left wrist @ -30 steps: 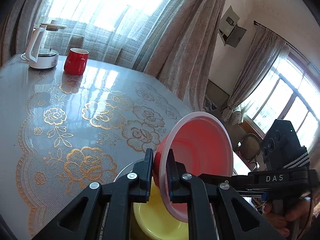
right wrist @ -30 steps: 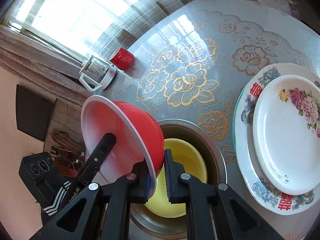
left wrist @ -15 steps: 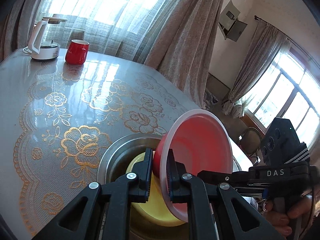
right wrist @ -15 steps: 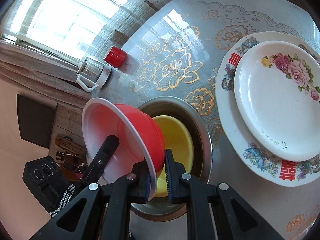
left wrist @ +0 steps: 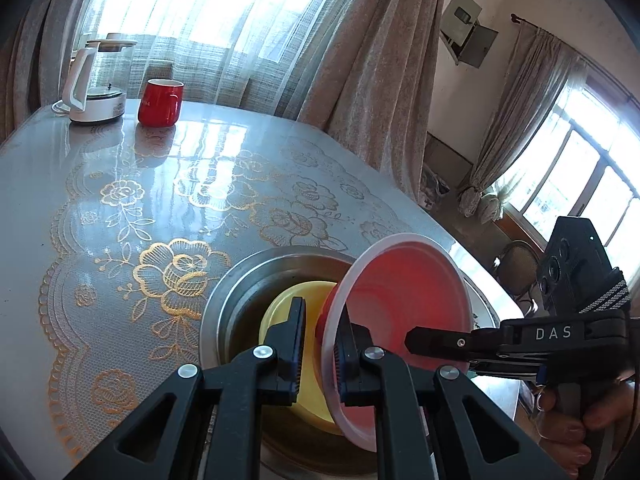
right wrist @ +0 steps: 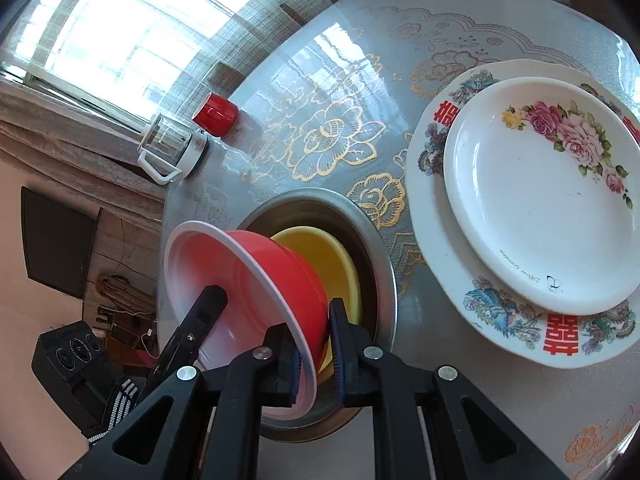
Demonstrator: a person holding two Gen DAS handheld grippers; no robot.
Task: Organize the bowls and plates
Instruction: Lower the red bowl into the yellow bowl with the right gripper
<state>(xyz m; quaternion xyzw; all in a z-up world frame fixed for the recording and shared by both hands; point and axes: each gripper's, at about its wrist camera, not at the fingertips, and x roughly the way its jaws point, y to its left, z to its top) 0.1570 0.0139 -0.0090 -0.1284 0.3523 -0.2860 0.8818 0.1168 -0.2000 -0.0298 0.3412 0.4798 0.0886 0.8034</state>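
A red bowl (left wrist: 400,292) with a white inside and rim stands tilted on its edge over a yellow bowl (left wrist: 280,312). The yellow bowl sits inside a steel bowl (left wrist: 224,300). My left gripper (left wrist: 320,350) is shut on the red bowl's near rim. My right gripper (right wrist: 316,356) is shut on the opposite rim of the red bowl (right wrist: 280,268), whose underside faces the yellow bowl (right wrist: 320,252) and steel bowl (right wrist: 380,252). To the right, a small floral plate (right wrist: 540,220) lies stacked on a larger patterned plate (right wrist: 500,320).
A white kettle (left wrist: 96,84) and a red mug (left wrist: 160,102) stand at the far end of the table by the curtained window. The table's edge runs just behind the steel bowl. A person's hand (left wrist: 580,432) holds the right gripper's handle.
Both grippers carried the red bowl forward and down over the steel bowl, which now shows more fully. Their grip on the rim is unchanged, and the last half second shows hardly any motion.
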